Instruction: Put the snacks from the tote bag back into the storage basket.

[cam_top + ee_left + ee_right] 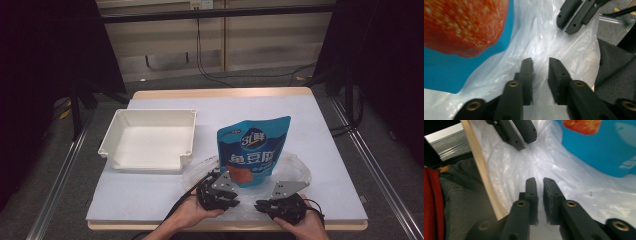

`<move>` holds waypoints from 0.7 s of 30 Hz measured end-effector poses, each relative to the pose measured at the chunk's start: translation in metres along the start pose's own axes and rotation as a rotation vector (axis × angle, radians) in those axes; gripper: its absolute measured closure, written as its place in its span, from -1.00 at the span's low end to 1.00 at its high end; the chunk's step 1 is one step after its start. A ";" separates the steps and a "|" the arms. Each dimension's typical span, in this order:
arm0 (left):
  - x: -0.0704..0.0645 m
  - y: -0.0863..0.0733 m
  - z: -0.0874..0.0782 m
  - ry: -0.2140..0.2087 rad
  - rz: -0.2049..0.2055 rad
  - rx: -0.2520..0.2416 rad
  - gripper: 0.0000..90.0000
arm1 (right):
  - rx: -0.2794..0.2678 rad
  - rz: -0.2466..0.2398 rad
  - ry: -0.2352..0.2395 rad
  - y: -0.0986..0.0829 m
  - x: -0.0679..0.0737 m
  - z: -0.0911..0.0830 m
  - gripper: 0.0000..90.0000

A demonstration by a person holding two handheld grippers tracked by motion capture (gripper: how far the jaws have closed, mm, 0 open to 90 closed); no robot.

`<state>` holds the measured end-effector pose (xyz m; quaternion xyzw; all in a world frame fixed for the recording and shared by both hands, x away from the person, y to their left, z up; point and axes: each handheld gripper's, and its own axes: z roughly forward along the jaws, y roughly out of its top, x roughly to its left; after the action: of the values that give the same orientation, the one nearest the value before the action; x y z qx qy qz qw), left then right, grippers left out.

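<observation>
A white tray [150, 140] sits empty at the left. The left gripper [223, 194], jaws slightly parted over the clear plastic bag [295, 172], is held nearest the blue pouch [254, 150], which stands upright just beyond it. At the right, the right gripper [267, 205] is seen nearly closed, nothing visibly gripped.

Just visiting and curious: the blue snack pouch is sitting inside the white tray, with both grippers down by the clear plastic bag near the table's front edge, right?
Not quite. The blue snack pouch is not in the white tray; the high view shows it on the clear plastic bag, to the tray's right. The left gripper and right gripper are indeed by the bag.
</observation>
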<state>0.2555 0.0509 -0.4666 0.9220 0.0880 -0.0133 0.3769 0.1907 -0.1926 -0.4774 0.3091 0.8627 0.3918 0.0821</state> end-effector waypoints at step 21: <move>0.001 0.010 -0.054 0.056 -0.058 -0.207 0.02 | -0.305 0.154 -0.224 -0.006 -0.015 -0.045 -0.31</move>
<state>0.2559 0.0811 -0.4211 0.8751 0.1260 0.0106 0.4671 0.1824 -0.2328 -0.4530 0.3997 0.7528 0.4860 0.1932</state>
